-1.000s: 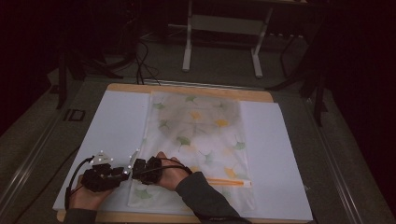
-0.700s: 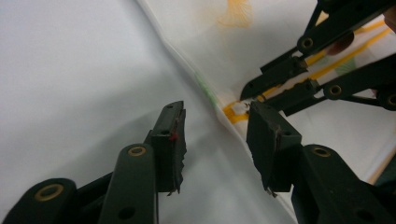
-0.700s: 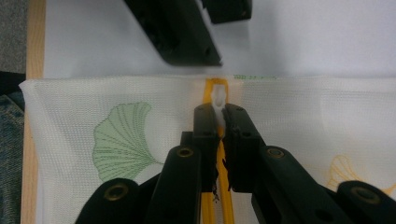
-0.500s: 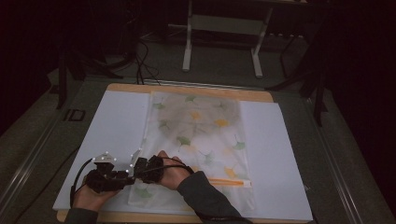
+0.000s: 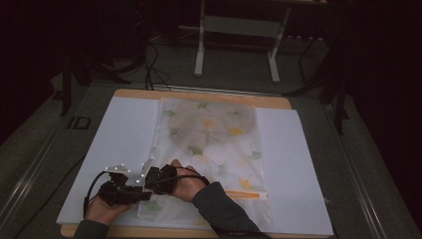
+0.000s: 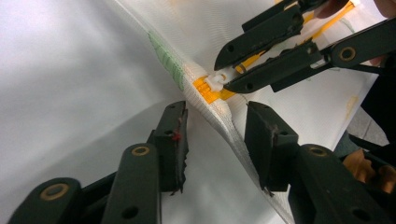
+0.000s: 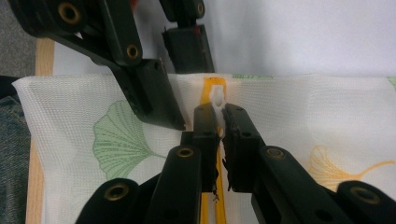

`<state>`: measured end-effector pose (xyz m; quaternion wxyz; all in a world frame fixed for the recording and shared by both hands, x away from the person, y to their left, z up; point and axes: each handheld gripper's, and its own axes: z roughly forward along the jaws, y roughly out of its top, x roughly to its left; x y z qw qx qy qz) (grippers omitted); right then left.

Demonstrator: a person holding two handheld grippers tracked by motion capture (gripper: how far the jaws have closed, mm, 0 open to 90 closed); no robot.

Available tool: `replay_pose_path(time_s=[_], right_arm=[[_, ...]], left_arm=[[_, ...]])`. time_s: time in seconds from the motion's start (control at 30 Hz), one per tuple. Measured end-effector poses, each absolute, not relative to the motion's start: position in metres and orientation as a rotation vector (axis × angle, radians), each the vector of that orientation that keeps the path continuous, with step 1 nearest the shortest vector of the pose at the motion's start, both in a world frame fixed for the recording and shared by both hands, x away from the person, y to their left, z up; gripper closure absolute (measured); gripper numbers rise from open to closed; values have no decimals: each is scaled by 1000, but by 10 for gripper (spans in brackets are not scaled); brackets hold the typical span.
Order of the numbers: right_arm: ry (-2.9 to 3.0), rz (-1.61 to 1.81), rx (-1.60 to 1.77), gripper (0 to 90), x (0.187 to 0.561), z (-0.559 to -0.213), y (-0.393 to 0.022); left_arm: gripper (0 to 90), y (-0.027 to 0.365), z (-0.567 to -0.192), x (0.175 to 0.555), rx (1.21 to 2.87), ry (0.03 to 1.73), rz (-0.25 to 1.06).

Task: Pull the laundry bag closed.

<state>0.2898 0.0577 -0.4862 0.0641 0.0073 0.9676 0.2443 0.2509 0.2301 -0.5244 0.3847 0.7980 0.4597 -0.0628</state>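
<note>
Room: dark around my table, with a white metal stand [image 5: 238, 30] on the floor beyond the far edge and cables trailing near it.
Surface: I see a wooden table [image 5: 199, 94] covered by a white mat [image 5: 119, 129].
Bag: a white mesh zip bag [image 5: 209, 134] printed with green and yellow ginkgo leaves lies flat on the mat, a little left of centre, reaching from the far edge to the near one.
Zipper: an orange zipper [image 7: 211, 88] runs along the bag's near end; its left end sits by the bag's near left corner.
Slider: the white slider [image 7: 218, 99] sits at that left end of the zipper.
Right gripper: my right gripper [image 7: 219, 114] has its jaws pressed together on the slider, pinching it; in the high view it lies over the bag's near left part [image 5: 160, 178].
Left gripper: my left gripper [image 6: 215, 135] straddles the raised corner edge of the bag just beside the slider, with the jaws spread and the pads [image 6: 176, 135] off the mesh; they have just been closing a little.
Hands: both meet at the near left of the table, grippers close together.
Sleeve: a grey sleeve [image 5: 219, 209] crosses the bag's near edge.
</note>
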Motion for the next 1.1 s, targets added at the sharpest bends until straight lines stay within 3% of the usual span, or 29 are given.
replay_pose_path(time_s=[0.27,0.57,1.1], right_arm=[[2922,741,6,843,288,-485,57],[2925,737,-3,843,288,-484,56],[2936,703,2,848,289,-494,53]], left_arm=[[694,229,-530,258,2032,1134,-227],[864,230,-532,259,2031,1123,-254],[885,231,-531,257,2012,1112,-248]])
